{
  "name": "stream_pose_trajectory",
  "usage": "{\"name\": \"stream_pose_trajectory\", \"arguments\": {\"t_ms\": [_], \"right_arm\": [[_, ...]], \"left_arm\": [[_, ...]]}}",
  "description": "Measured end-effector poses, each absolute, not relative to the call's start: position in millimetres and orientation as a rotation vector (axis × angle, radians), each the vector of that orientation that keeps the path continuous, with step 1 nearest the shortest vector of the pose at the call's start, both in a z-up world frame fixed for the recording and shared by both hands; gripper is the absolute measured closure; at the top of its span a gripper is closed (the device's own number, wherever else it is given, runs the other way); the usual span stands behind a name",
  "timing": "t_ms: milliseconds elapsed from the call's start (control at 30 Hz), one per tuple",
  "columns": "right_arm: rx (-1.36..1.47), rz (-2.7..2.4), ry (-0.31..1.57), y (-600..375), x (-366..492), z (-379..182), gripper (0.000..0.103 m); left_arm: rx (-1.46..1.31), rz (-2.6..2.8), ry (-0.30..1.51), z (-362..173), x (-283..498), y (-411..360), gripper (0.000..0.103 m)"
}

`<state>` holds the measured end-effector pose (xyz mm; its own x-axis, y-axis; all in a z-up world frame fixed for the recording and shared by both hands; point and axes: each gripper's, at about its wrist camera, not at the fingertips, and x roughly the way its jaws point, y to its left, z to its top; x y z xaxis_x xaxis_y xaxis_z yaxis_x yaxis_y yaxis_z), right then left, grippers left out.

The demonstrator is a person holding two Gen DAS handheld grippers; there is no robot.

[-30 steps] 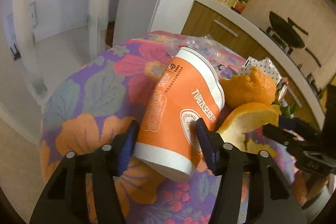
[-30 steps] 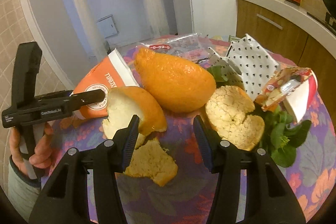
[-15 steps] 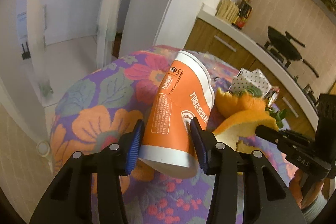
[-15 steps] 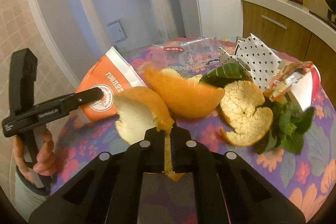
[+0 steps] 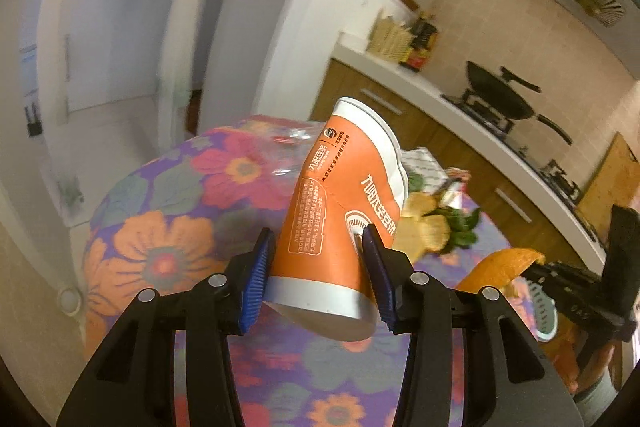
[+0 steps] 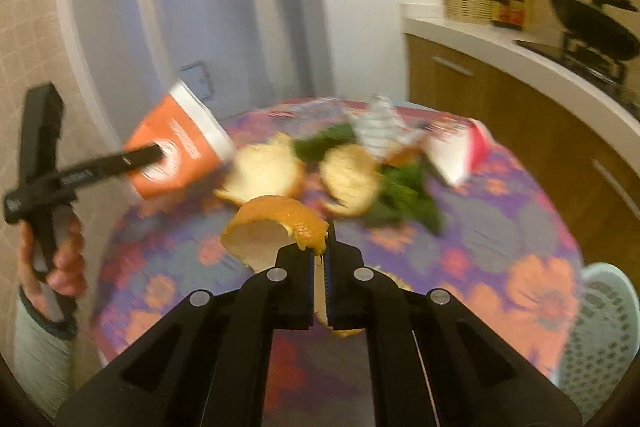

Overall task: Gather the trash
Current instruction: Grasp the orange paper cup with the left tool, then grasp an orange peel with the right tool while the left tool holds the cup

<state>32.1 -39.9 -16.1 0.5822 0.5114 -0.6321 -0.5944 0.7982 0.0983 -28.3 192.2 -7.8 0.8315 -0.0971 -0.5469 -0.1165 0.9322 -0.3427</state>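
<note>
My left gripper (image 5: 318, 267) is shut on an orange paper cup (image 5: 344, 211) with a white rim and holds it tilted above the flowered table (image 5: 168, 227). The cup also shows in the right wrist view (image 6: 176, 151). My right gripper (image 6: 319, 255) is shut on a curled piece of orange peel (image 6: 276, 223) and holds it above the table; the peel also shows in the left wrist view (image 5: 504, 263). More orange peels (image 6: 348, 179), green leaves (image 6: 408, 191), a dotted paper (image 6: 380, 123) and a red-white wrapper (image 6: 460, 155) lie on the table.
A pale green perforated basket (image 6: 600, 327) stands off the table's right edge. A clear plastic bag (image 5: 292, 143) lies at the table's far side. A kitchen counter (image 5: 460, 115) with a wok (image 5: 500, 95) runs along the right. A doorway opens to the left.
Both grippers have risen from the table, the left with the cup and the right with the peel. The right wrist view is blurred by motion.
</note>
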Motion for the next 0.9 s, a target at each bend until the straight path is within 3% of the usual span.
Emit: {"name": "stream_pose_trajectory", "arguments": {"t_ms": [300, 367, 433, 500, 633, 733, 800, 867, 900], "right_arm": [[-0.244, 0.670, 0.775, -93.6, -0.8, -65.8, 0.100], [-0.255, 0.673, 0.815, -99.5, -3.1, -75.6, 0.092], [-0.255, 0.679, 0.834, -105.9, -4.0, -79.6, 0.067], [-0.197, 0.671, 0.805, -122.8, -4.0, -73.1, 0.049], [-0.123, 0.669, 0.743, -128.9, 8.9, -50.0, 0.047], [-0.146, 0.697, 0.714, -106.0, 17.5, -41.6, 0.028], [-0.175, 0.698, 0.727, -90.8, 23.9, -45.5, 0.027], [-0.155, 0.655, 0.770, -81.4, 37.8, -54.0, 0.027], [-0.125, 0.666, 0.788, -82.5, 43.7, -56.7, 0.027]], "left_arm": [[-0.316, -0.084, 0.600, -5.6, -18.1, 136.4, 0.060], [-0.305, -0.092, 0.605, -5.6, -17.1, 129.8, 0.060], [-0.299, -0.097, 0.605, -5.6, -19.0, 128.6, 0.060], [-0.297, -0.100, 0.603, -5.4, -20.6, 127.9, 0.060], [-0.296, -0.100, 0.600, -4.3, -20.7, 126.4, 0.060], [-0.296, -0.098, 0.599, -4.2, -21.7, 127.4, 0.060], [-0.300, -0.095, 0.602, -4.8, -22.7, 130.1, 0.062], [-0.306, -0.096, 0.603, -4.9, -23.1, 132.6, 0.074], [-0.321, -0.111, 0.613, -6.2, -22.3, 135.4, 0.097]]}}
